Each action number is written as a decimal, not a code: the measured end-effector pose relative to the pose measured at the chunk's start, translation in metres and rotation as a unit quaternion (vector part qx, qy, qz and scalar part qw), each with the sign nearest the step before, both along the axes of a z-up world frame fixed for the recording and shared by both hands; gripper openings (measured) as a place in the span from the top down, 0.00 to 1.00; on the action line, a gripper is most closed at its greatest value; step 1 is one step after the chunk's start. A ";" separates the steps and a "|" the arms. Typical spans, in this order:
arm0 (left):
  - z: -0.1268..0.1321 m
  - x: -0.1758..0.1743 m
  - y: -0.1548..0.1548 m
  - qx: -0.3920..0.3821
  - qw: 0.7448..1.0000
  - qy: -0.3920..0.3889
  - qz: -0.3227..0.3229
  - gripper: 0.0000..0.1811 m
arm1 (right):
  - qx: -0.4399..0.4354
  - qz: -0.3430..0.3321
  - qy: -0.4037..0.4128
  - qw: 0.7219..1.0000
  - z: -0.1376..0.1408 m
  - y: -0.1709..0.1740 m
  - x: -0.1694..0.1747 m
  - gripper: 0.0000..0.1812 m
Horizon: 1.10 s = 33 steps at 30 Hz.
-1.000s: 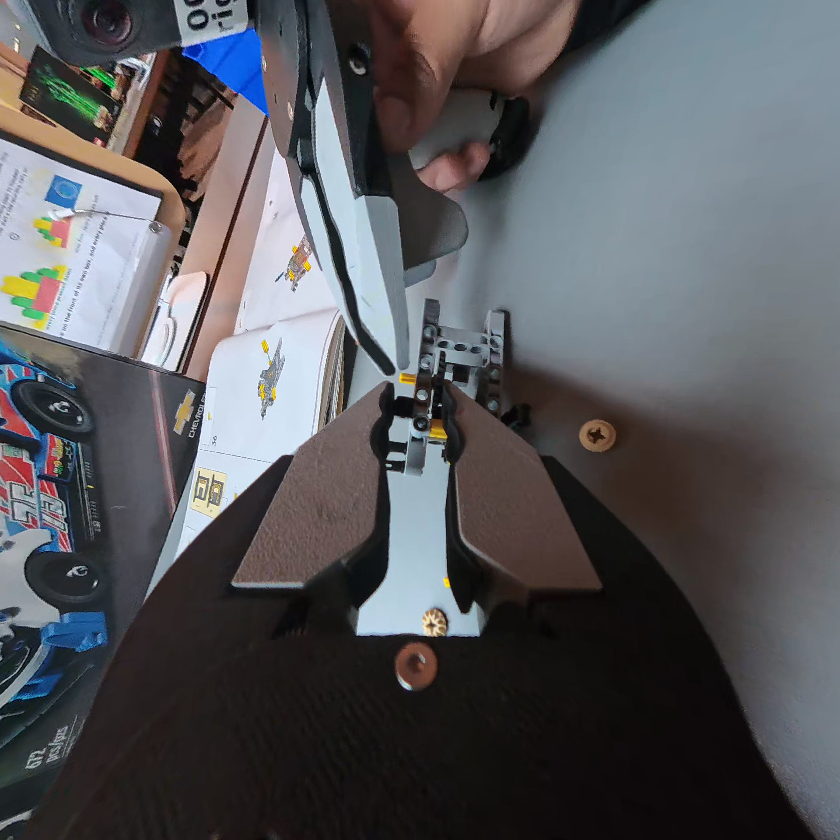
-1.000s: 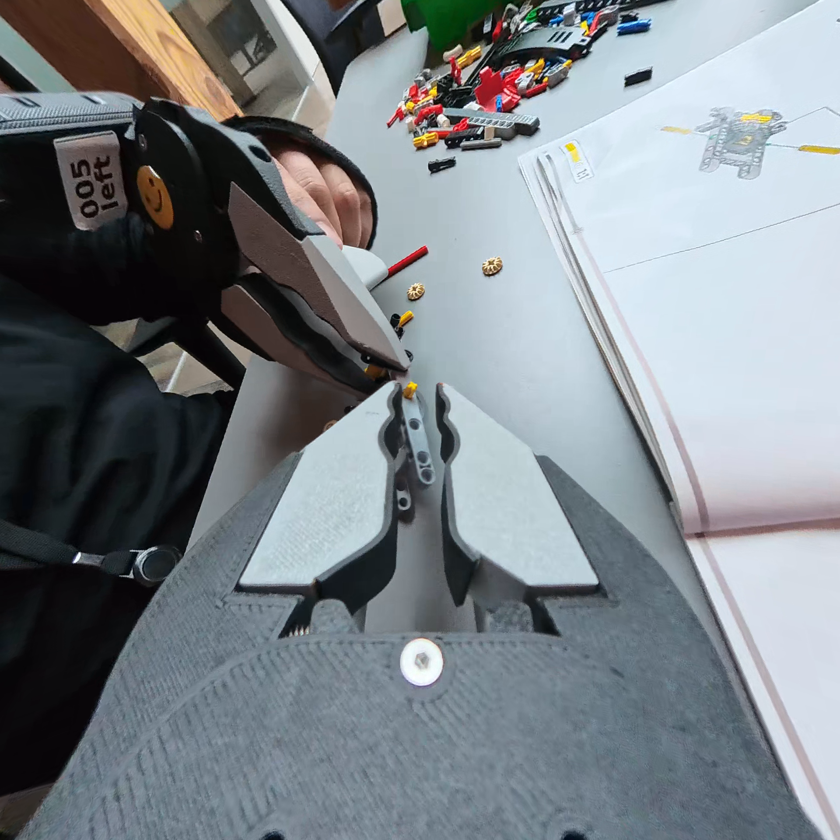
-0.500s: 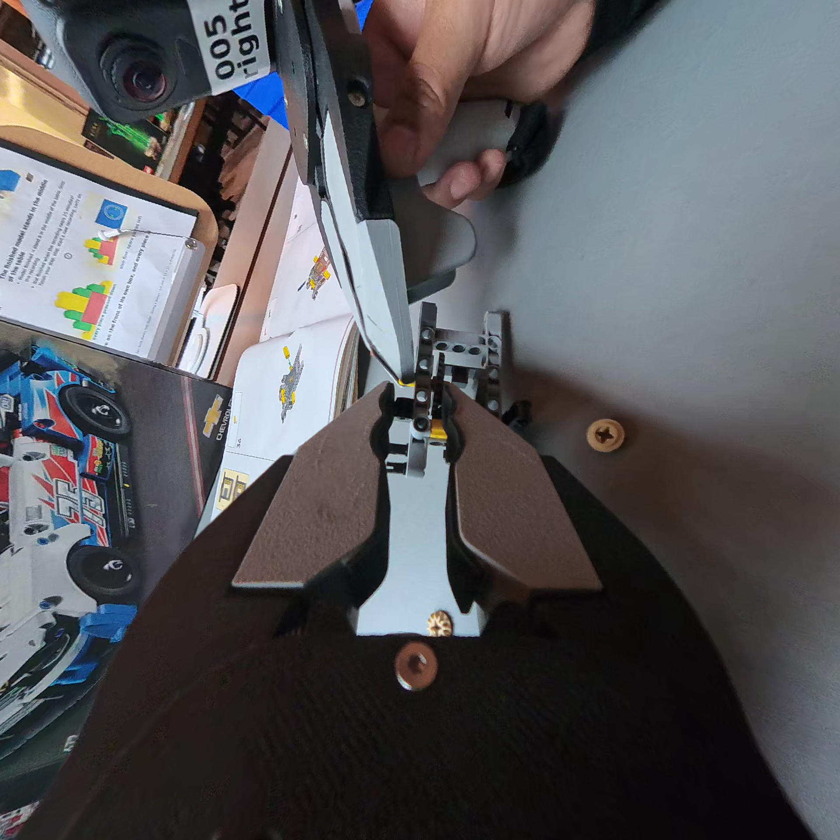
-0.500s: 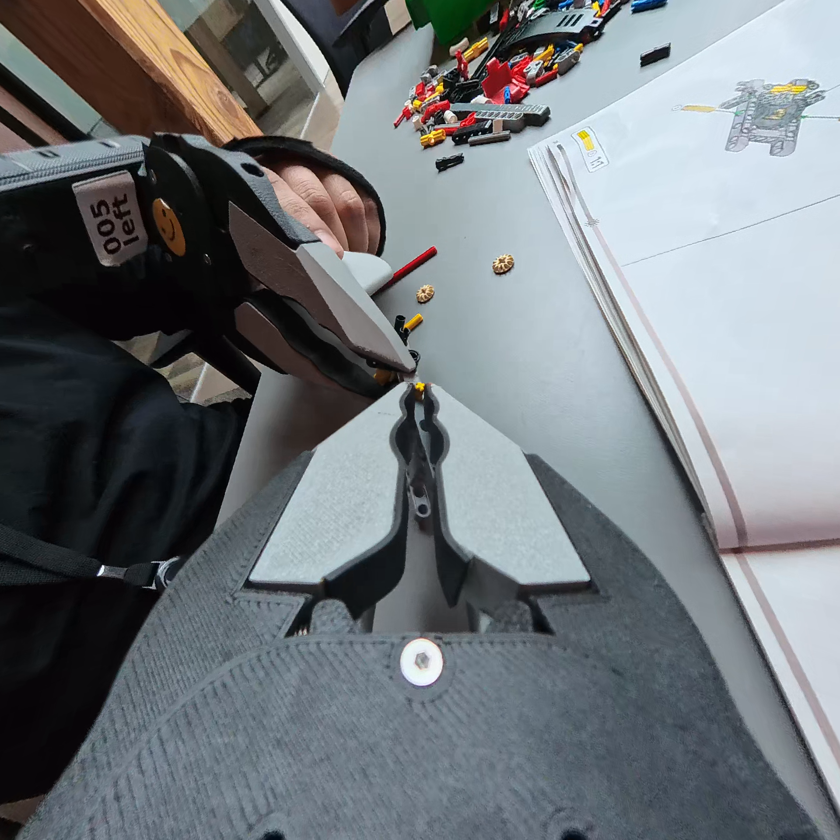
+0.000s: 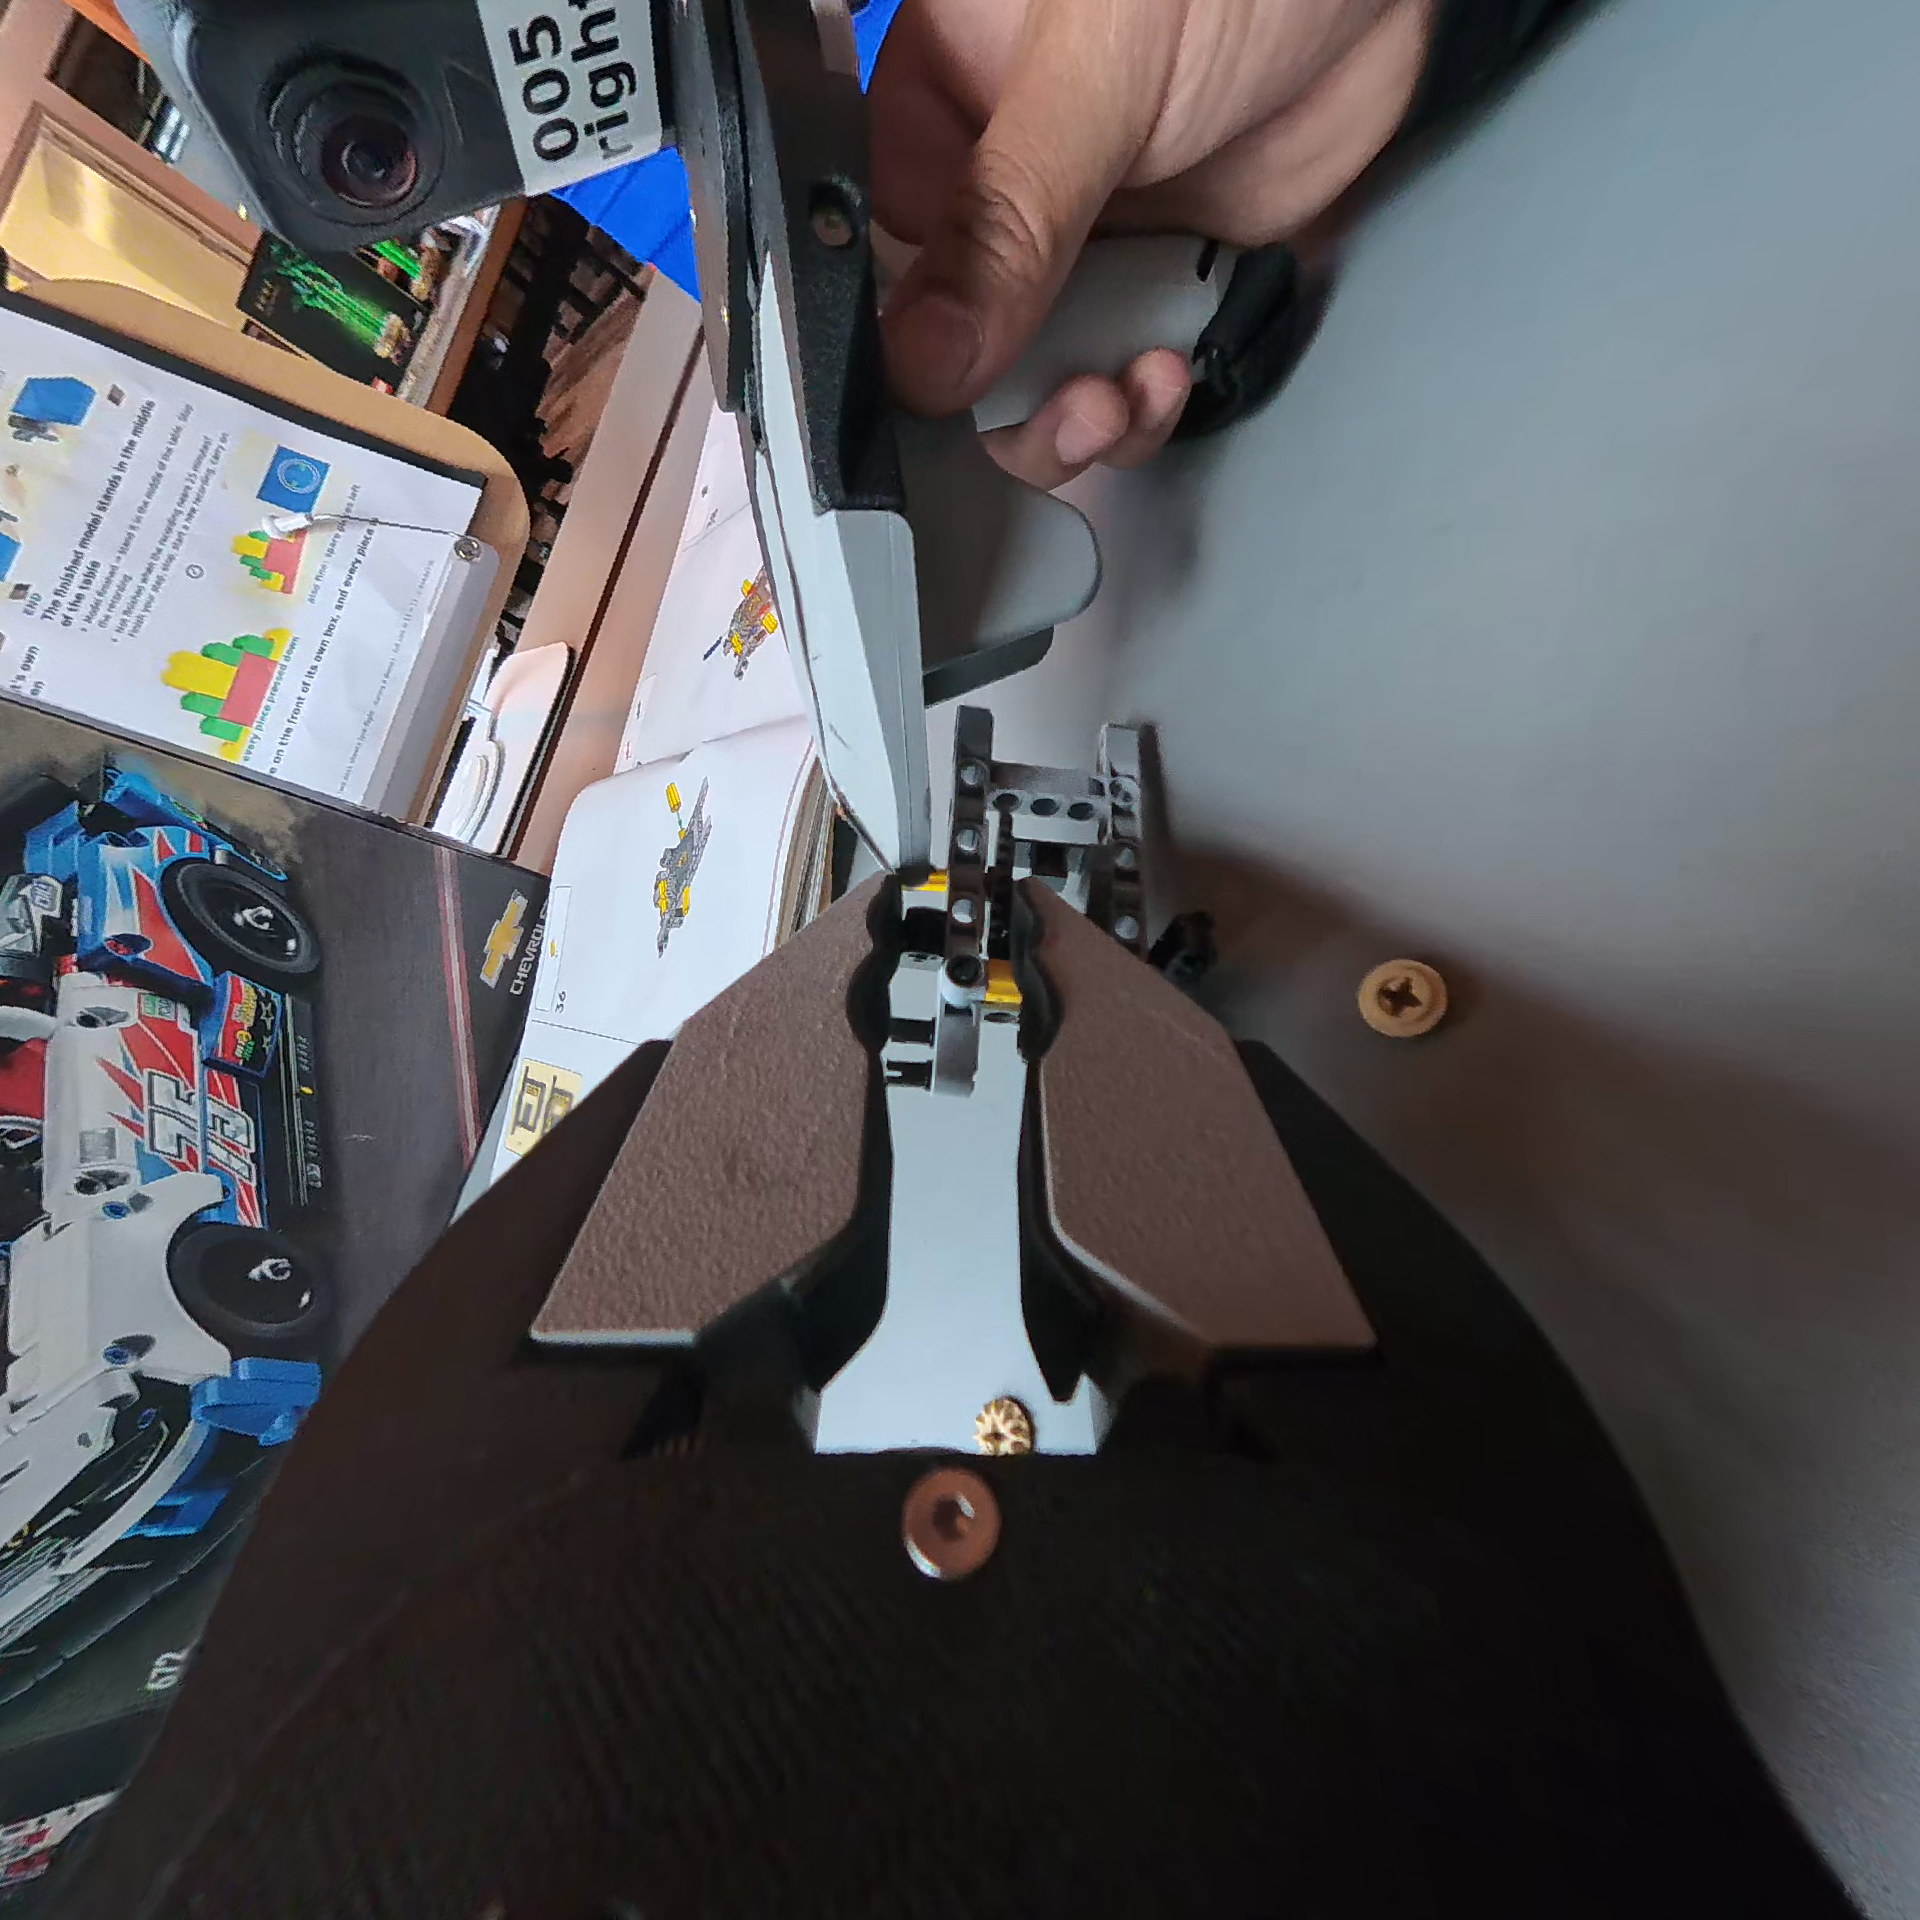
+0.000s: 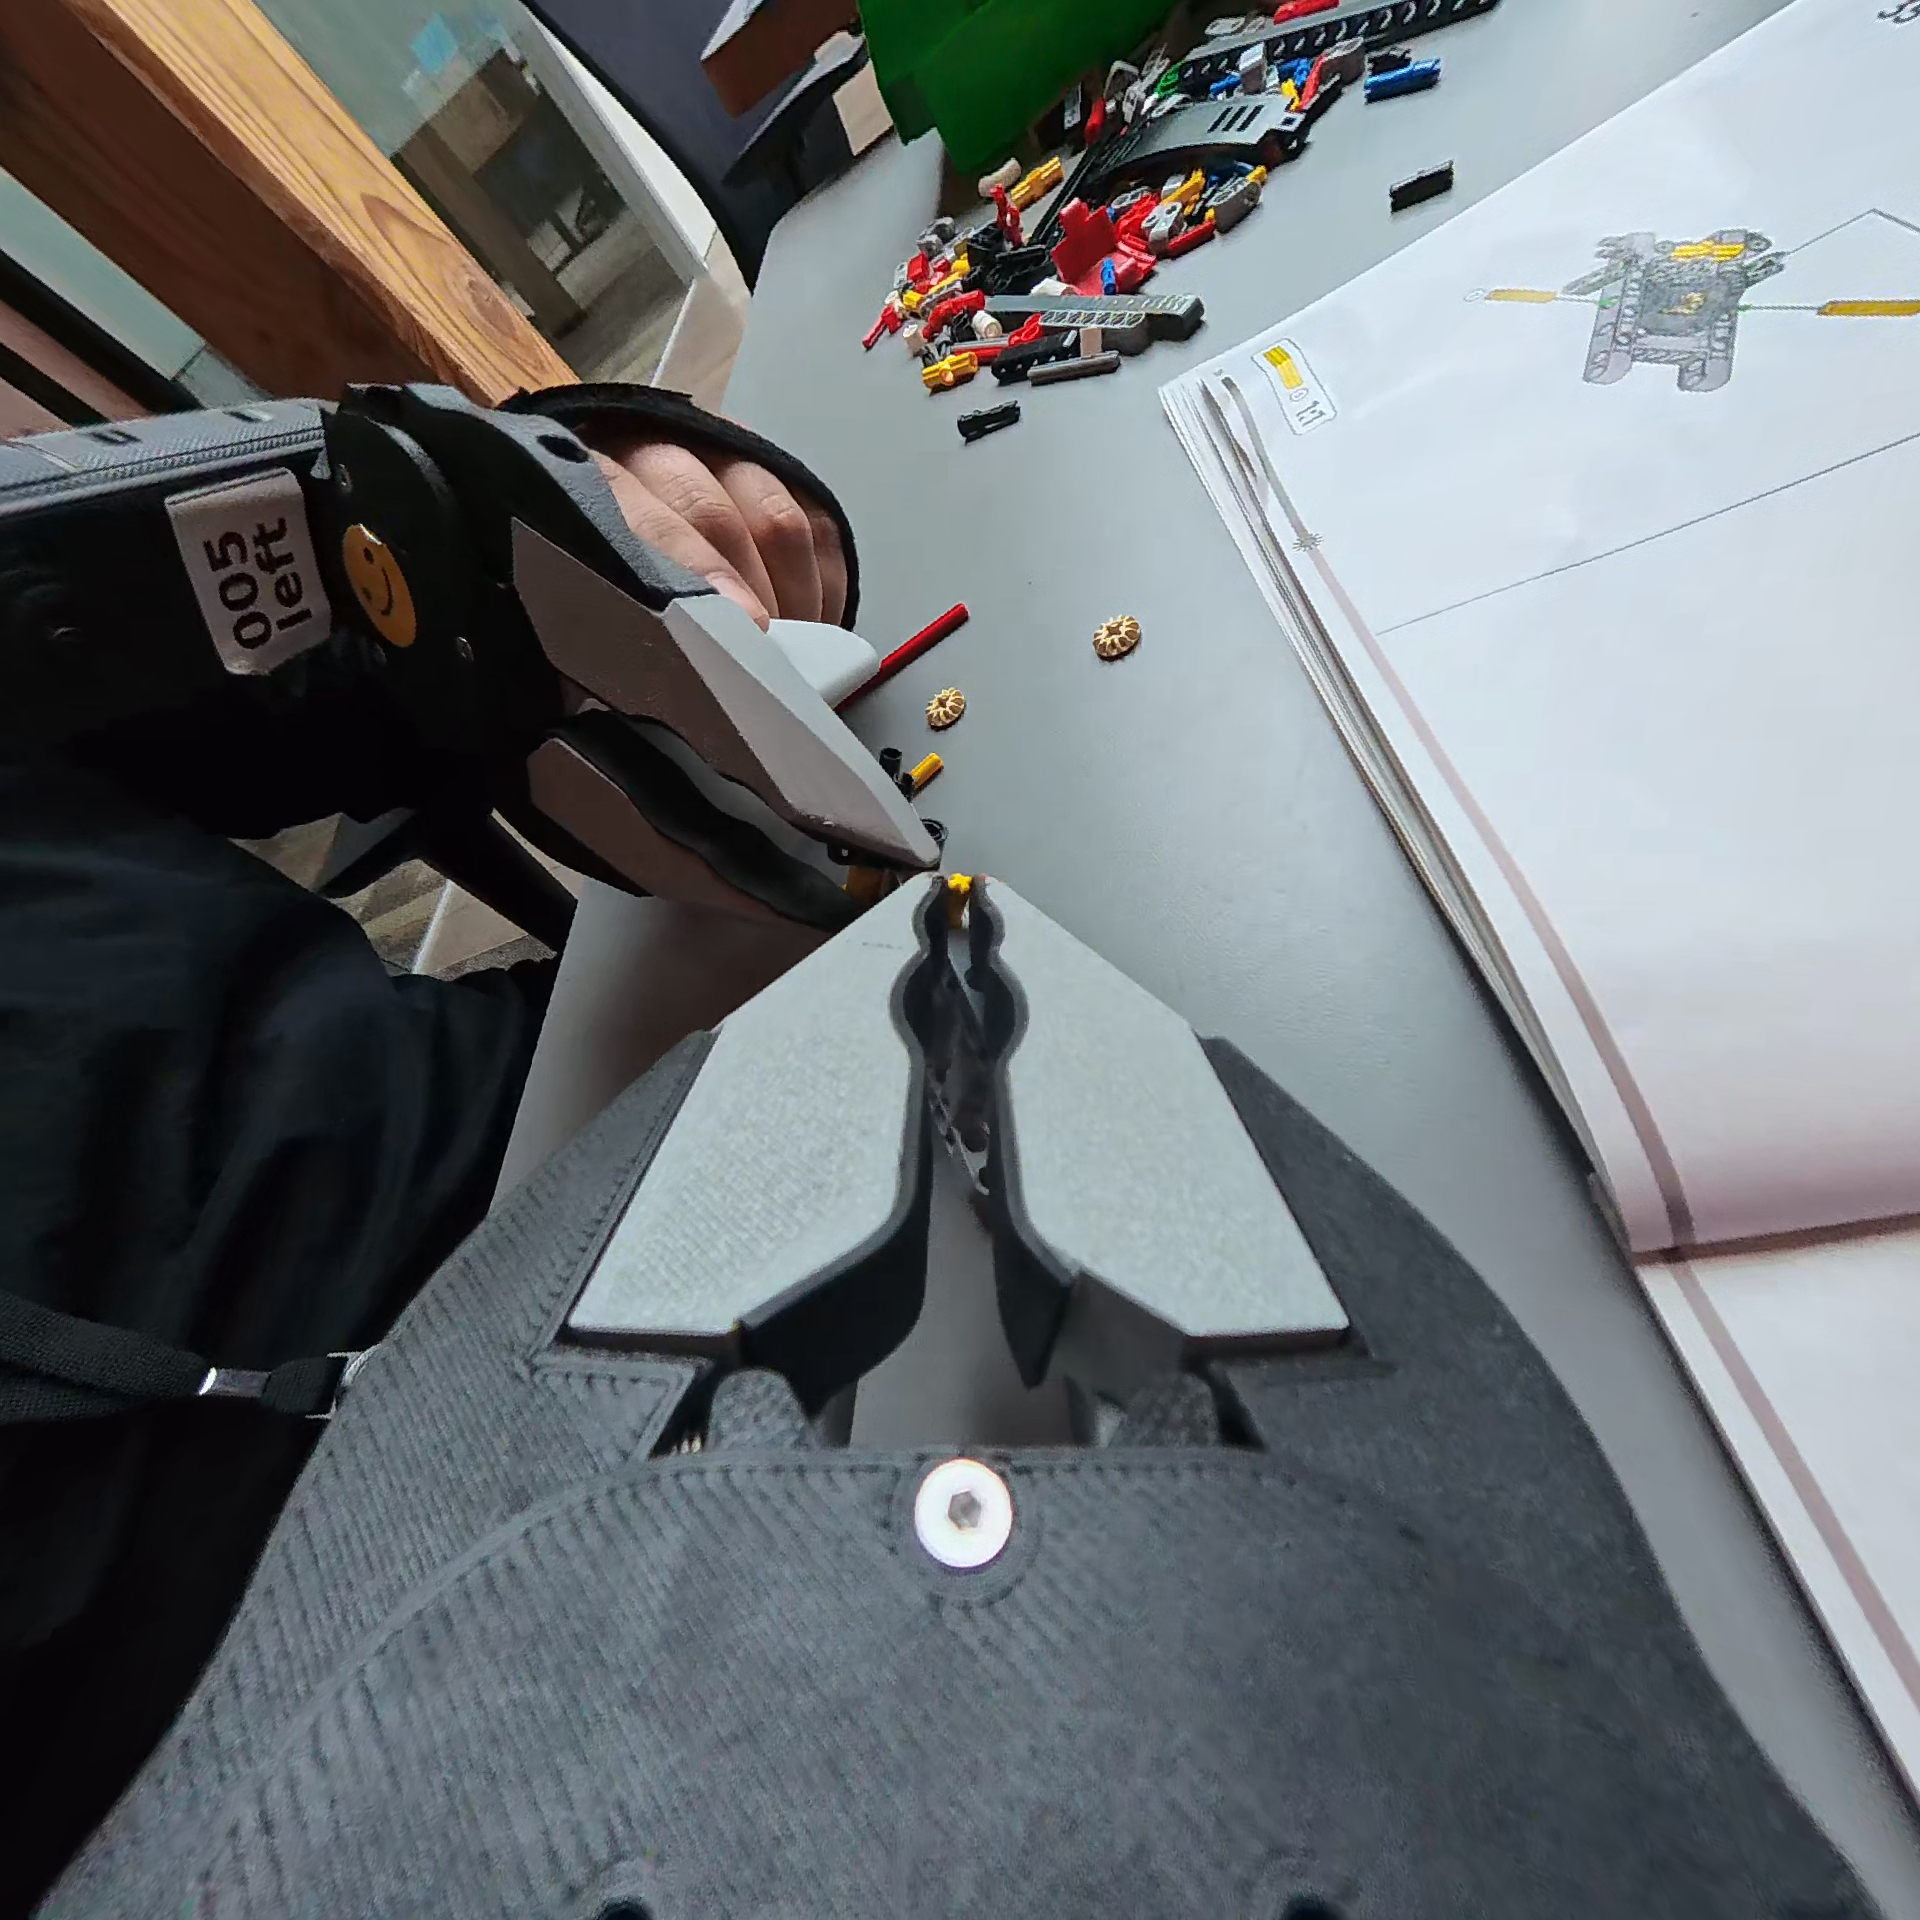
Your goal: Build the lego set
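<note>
My left gripper (image 5: 956, 899) is shut on a small grey and black Technic frame (image 5: 1049, 821) and holds it just above the grey table (image 5: 1558, 727). A yellow pin (image 6: 958, 885) sticks out of the frame's side. My right gripper (image 6: 958, 889) is shut on that pin's end. In the left wrist view the right gripper (image 5: 902, 854) comes down from above, its tips against the frame's left beam. In the right wrist view the left gripper (image 6: 899, 857) reaches in from the left, tip to tip with mine.
The open instruction booklet (image 6: 1610, 675) lies to the right and also shows in the left wrist view (image 5: 675, 883). Tan gears (image 6: 1117, 636) (image 6: 945, 707) (image 5: 1401, 997), a red axle (image 6: 920, 644) and a loose yellow pin (image 6: 925, 769) lie nearby. A pile of loose pieces (image 6: 1081, 249) sits farther off. The set's box (image 5: 208, 1091) stands at the left. The grippers are tip to tip, or close to it.
My right gripper has gone from open to shut on the yellow pin and moved in against the frame. The left gripper has kept its hold and barely moved.
</note>
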<state>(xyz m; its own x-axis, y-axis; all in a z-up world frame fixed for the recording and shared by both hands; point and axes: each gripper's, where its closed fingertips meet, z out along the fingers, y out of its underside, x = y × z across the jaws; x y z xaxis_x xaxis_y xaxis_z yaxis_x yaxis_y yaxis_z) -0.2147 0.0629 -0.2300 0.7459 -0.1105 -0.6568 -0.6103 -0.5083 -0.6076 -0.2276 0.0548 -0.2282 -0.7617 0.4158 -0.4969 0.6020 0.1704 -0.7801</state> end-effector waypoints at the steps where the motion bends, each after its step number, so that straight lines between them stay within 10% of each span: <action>1: 0.000 0.000 0.000 0.000 1.000 0.003 0.000 0.90 | 0.001 0.000 0.000 1.000 0.000 0.000 0.000 1.00; 21: 0.000 0.001 0.000 0.008 1.000 0.022 -0.005 0.90 | 0.036 0.011 0.020 0.999 -0.005 0.002 0.003 1.00; 24: -0.001 0.000 0.000 0.009 1.000 0.016 -0.003 0.90 | 0.054 0.016 0.035 0.998 -0.006 0.007 0.003 0.87; 33: -0.002 -0.002 -0.002 0.015 0.999 -0.030 -0.006 0.91 | 0.248 0.040 0.262 0.932 -0.012 0.006 0.008 0.80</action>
<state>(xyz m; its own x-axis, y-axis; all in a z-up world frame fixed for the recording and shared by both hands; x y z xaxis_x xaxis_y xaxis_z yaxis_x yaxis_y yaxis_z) -0.2166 0.0608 -0.2318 0.7823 -0.1010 -0.6146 -0.5790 -0.4815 -0.6579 -0.2198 0.0612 -0.2400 -0.8841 0.4266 0.1907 0.1296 0.6160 -0.7770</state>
